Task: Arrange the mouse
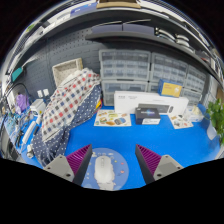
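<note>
The near end of the white, rounded computer mouse (105, 172) between the fingers is cut off below. The print on the flat papers (112, 119) lying on the blue tabletop (160, 137) is too small to read. The contents of the translucent plastic drawer units (150, 70) at the far wall cannot be made out.

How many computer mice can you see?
1. The white mouse sits on a round pad on the blue table, between the open gripper fingers, untouched. Others could hide among the clutter behind.
</note>
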`<state>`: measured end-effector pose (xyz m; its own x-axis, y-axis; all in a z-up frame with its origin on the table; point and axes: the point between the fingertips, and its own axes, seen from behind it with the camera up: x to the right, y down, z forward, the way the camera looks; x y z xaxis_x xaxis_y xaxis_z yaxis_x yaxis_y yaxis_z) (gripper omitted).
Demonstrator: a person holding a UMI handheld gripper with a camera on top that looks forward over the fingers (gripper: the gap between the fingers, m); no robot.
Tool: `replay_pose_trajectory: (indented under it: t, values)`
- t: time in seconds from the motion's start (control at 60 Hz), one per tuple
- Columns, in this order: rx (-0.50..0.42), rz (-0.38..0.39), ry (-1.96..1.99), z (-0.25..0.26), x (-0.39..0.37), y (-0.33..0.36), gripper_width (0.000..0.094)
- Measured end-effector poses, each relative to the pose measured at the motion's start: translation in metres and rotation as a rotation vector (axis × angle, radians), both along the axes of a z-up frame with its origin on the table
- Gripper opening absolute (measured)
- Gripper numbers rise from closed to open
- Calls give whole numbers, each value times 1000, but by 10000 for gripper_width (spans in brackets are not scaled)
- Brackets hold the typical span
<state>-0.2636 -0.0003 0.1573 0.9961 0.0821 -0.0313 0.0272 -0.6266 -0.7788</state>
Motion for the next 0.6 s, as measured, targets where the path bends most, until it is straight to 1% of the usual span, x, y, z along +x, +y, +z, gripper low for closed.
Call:
replay_pose_trajectory:
  t: [0.117, 0.25, 0.483, 0.6]
  values:
    - [41, -10, -8, 28, 37, -14, 882]
    - [71, -17, -17, 44, 84, -30, 882]
    - [56, -14, -3, 37, 153, -67, 869]
    - [44, -31, -27, 30, 188, -85, 868]
